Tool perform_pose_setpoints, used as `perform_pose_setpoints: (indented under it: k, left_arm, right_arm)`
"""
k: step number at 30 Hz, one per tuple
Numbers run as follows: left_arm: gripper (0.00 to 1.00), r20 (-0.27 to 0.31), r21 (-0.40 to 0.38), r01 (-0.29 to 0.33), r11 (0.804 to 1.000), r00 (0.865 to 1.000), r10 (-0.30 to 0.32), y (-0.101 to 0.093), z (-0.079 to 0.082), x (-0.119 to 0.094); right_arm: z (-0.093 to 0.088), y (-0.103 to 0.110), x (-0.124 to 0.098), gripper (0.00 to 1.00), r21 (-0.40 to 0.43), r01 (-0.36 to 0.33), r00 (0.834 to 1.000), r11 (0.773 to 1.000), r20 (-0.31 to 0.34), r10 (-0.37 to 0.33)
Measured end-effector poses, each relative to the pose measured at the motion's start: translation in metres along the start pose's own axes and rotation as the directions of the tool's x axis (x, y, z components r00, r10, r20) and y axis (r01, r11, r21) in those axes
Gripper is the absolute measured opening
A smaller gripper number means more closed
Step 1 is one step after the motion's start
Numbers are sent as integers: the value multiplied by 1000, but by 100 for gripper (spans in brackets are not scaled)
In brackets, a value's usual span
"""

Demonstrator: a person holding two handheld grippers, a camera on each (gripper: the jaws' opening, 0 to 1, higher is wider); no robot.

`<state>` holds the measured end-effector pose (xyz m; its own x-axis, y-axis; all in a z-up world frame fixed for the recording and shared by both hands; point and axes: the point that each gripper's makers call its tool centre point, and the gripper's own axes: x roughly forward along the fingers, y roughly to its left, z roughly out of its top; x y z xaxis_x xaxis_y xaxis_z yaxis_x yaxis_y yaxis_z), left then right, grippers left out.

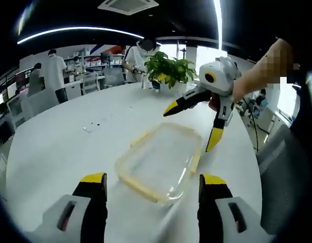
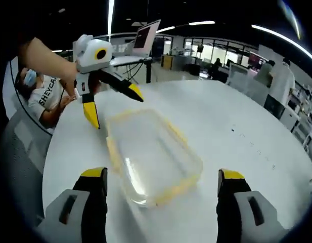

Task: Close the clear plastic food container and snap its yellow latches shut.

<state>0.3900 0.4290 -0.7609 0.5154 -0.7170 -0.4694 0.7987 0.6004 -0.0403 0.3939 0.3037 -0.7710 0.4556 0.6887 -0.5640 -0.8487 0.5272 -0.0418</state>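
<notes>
A clear plastic food container [image 1: 161, 159] with yellow edging lies flat on the white table [image 1: 59, 147]; its latches are too blurred to judge. My left gripper [image 1: 153, 178] stands open at the container's near end, jaws wide apart and holding nothing. The right gripper [image 1: 190, 129] hovers open over the far right end, just above the rim. In the right gripper view the same container [image 2: 153, 157] lies ahead of my open right gripper [image 2: 162, 173]. The left gripper [image 2: 117, 110] hangs open over its far left corner, held by a hand.
A potted plant [image 1: 168, 68] stands at the table's far edge. Several people stand among desks behind it. A laptop [image 2: 145, 35] sits on a stand beyond the table, and a seated person [image 2: 42, 96] is at the left. A grey chair [image 1: 287, 177] is beside the table.
</notes>
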Motion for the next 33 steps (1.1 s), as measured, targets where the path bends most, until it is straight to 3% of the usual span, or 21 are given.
perform_pose_setpoints:
  k: [2,4,8,12,14,15,19,23,33]
  left_arm:
    - [70,69,-76,-26,997,997,31,-4,4,-2]
    - [73,93,-113,-62,992,993,73,-5,2,-3]
    - [79,99,-115,-110,987,988,121,-4,-12,1]
    - [84,112,-92,-149,985,981,159,-9,-17,2]
    - [97,116,-103,-146,984,981,157,-12,-20,5]
    - [99,122,-113,-141,984,980,155,-15,-21,7]
    - [99,75,-96,-101,990,991,109,-27,-32,13]
    - [99,73,-109,-83,991,993,91,-35,-32,12]
    - [98,75,-147,-112,983,989,124,-35,-31,3]
  right_arm:
    - [0,0,-4,95,35,39,998,999,43,-40]
    - [-4,2,-7,98,68,61,997,996,51,-65]
    - [-9,22,-8,100,114,32,993,993,107,-44]
    - [-20,35,-7,100,151,38,993,988,107,-55]
    - [-23,42,-9,100,175,40,992,984,111,-60]
    - [-26,44,-9,100,185,49,992,982,103,-69]
    - [-26,44,-15,100,215,80,987,973,119,-108]
    - [-28,40,-17,100,232,98,984,968,121,-129]
    - [-37,31,-33,95,265,150,980,952,89,-180]
